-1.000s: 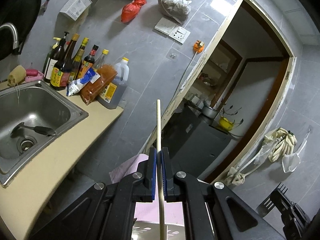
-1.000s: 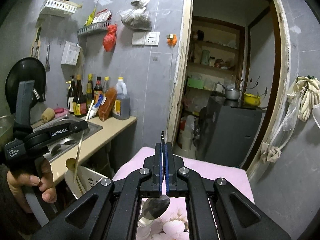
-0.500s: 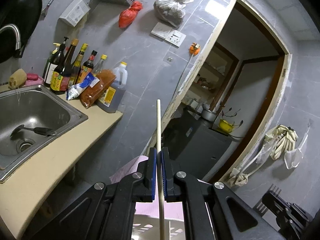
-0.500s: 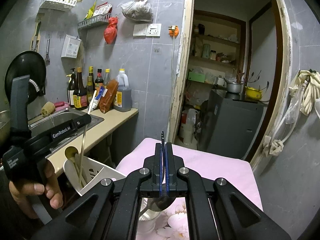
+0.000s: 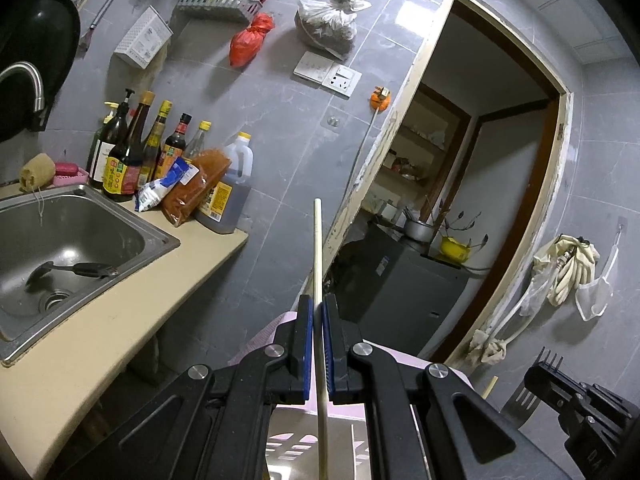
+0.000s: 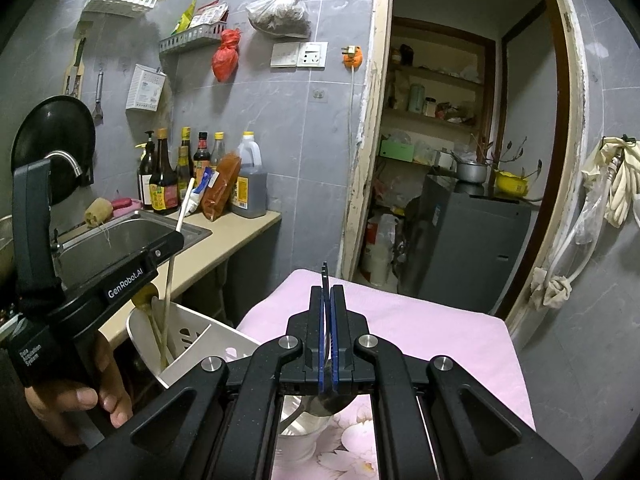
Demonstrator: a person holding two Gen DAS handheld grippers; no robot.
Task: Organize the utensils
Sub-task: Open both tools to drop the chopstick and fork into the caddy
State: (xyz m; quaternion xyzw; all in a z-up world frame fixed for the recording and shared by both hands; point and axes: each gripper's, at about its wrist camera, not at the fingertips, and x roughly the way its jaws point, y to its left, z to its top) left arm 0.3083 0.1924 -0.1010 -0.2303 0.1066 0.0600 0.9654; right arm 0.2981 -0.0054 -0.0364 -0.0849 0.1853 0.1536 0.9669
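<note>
Lowered a little since the earlier frame, the left gripper stays clamped on a chopstick whose lower end dips into the white holder, beside another chopstick and a wooden spoon. Nearby lies the pink table. Above it, the right gripper pinches a metal spoon.

text: "GenRobot.AI" | on: side of left gripper, left of the right jaws | text: "Data Acquisition System" | on: its handle, lower left | bottle labels: too small to read
</note>
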